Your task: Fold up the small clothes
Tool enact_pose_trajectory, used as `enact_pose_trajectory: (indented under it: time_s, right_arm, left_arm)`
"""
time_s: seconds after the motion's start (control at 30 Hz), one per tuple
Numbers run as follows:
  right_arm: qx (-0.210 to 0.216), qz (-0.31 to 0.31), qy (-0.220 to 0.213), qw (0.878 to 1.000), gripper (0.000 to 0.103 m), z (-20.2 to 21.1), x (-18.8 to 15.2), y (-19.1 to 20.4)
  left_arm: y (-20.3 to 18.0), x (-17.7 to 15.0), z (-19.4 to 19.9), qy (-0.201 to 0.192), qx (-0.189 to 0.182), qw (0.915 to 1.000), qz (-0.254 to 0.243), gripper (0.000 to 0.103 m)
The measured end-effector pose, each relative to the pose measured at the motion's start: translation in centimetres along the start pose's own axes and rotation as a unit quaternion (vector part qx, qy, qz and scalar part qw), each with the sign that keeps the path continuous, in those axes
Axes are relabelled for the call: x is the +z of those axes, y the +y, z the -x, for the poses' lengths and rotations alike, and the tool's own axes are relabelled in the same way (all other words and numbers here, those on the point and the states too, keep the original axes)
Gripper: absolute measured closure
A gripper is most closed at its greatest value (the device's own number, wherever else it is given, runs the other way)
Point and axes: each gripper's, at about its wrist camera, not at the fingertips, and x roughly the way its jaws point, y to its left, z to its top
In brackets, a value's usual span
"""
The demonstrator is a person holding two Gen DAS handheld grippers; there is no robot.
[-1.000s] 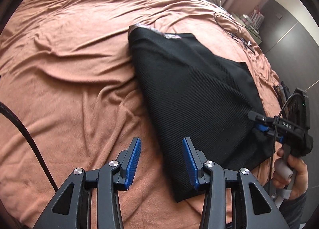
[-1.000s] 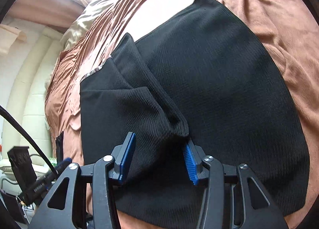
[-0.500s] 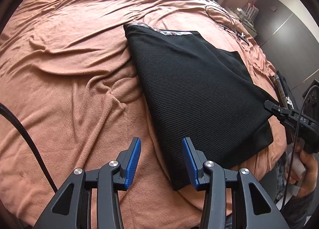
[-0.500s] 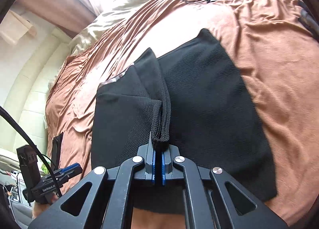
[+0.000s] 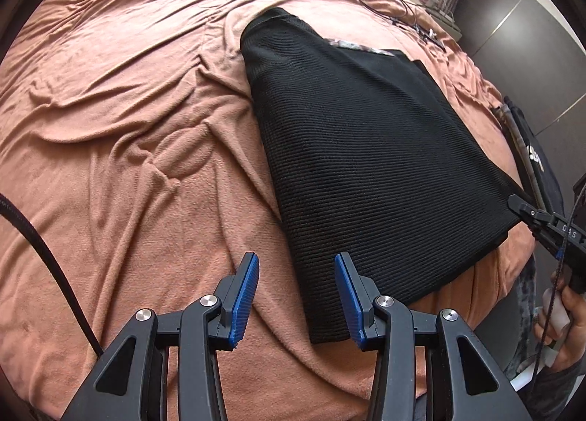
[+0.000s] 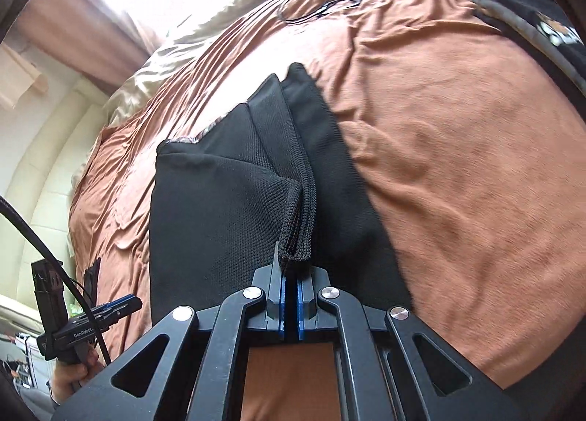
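A black ribbed garment (image 5: 370,161) lies folded on the rust-brown bedspread (image 5: 121,150). My left gripper (image 5: 296,296) is open and empty, its fingers straddling the garment's near left corner just above the bed. My right gripper (image 6: 290,293) is shut on the garment's hemmed edge (image 6: 298,234) and holds it lifted, so the cloth (image 6: 219,208) drapes down to its left. In the left wrist view the right gripper (image 5: 527,212) shows at the garment's right corner.
Another dark garment with a print (image 6: 542,25) lies on the bed's right side; it also shows in the left wrist view (image 5: 531,153). Cables (image 5: 395,3) lie at the far end. Beige pillows (image 6: 227,18) sit beyond. A dark wardrobe (image 5: 520,18) stands at right.
My right gripper shut on the garment's hem and lifted it, pulling the edge over so less bottom layer shows. My left gripper stayed open near the garment's near left corner.
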Motion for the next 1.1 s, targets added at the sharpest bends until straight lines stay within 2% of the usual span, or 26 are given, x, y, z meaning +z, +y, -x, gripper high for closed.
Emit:
enact_pose_trajectory:
  time_s: [0.33,0.6,0.67,0.8,0.87,1.0,1.07,1.1]
  right_arm:
    - [-0.012,-0.021,-0.004,1.0,0.103,1.6,-2.2,-2.1]
    - [-0.024,-0.019,0.001,1.0,0.101,1.9,-2.8,-2.3]
    - [-0.032,-0.008,0.007,0.999,0.095,1.8,-2.5,-2.1]
    - [-0.054,0.017,0.002,0.998,0.051,1.8,-1.7,-1.5]
    - [-0.053,0.027,-0.002,0.998,0.049,1.8,-1.5,-1.3]
    - [-0.042,0.028,0.018,0.999,0.049,0.5,-1.3,-1.8]
    - [-0.041,0.025,0.029,0.998,0.053,-0.3,-1.3,-2.1]
    - [-0.042,0.023,0.029,0.998,0.056,-0.5,-1.3,-2.2]
  left_arm:
    - [-1.0,0.2,-1.8,0.018,0.008,0.9997,-0.011,0.058]
    - [-0.3,0.3,-2.8,0.03,-0.017,0.9993,0.012,0.058]
    - [0.1,0.2,-3.1,0.034,-0.025,0.9989,0.021,0.061]
    - [0.1,0.2,-3.8,0.04,-0.044,0.9974,0.041,0.064]
    - [0.2,0.1,-3.9,0.043,-0.05,0.9968,0.045,0.064]
    - [0.7,-0.7,-3.7,0.046,-0.069,0.9948,0.059,0.064]
    - [0.5,-1.2,-3.7,0.049,-0.079,0.994,0.059,0.074]
    - [0.5,-1.3,-3.7,0.048,-0.078,0.9942,0.056,0.075]
